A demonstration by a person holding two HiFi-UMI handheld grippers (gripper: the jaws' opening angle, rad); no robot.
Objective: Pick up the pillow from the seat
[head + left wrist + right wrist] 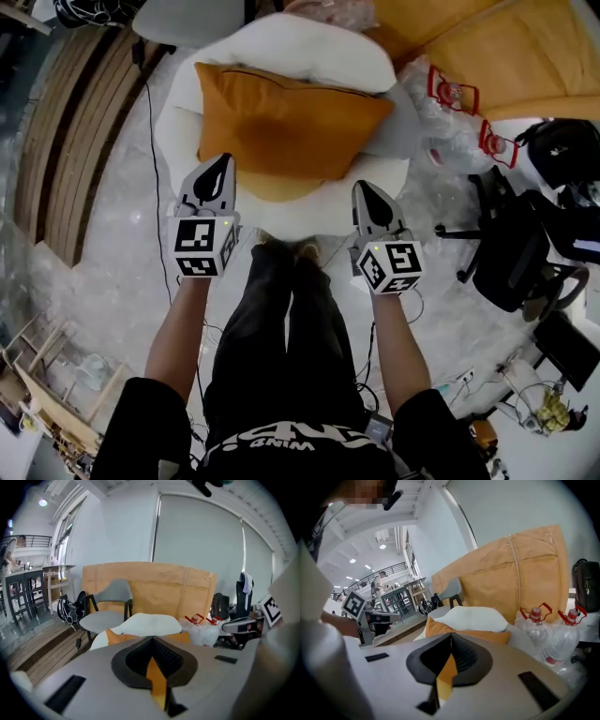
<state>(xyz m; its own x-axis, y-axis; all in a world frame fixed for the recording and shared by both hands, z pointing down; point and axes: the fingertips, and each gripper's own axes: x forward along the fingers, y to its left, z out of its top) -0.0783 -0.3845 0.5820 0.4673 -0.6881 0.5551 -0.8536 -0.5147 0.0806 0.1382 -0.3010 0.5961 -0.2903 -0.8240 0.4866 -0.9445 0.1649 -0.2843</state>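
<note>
Pillow (281,127) lies on the seat (178,127), dead ahead of me. L gripper (218,171) is by the pillow's near-left corner and R gripper (366,195) by its near-right edge. Bottles (450,94) sit just right of the seat, w/ an office chair (511,248) further right. Behind the seat there's a chair (110,606) at left, then a cardboard sheet (150,585) across the back.

Orange pillow (281,127) on a white seat (323,47).

we see the orange pillow (281,127), squarish w/ soft corners & a few creases, lying approx flat on the white padded seat (178,131), far edge against the seat's raised back, near edge short of its front rim.
</note>
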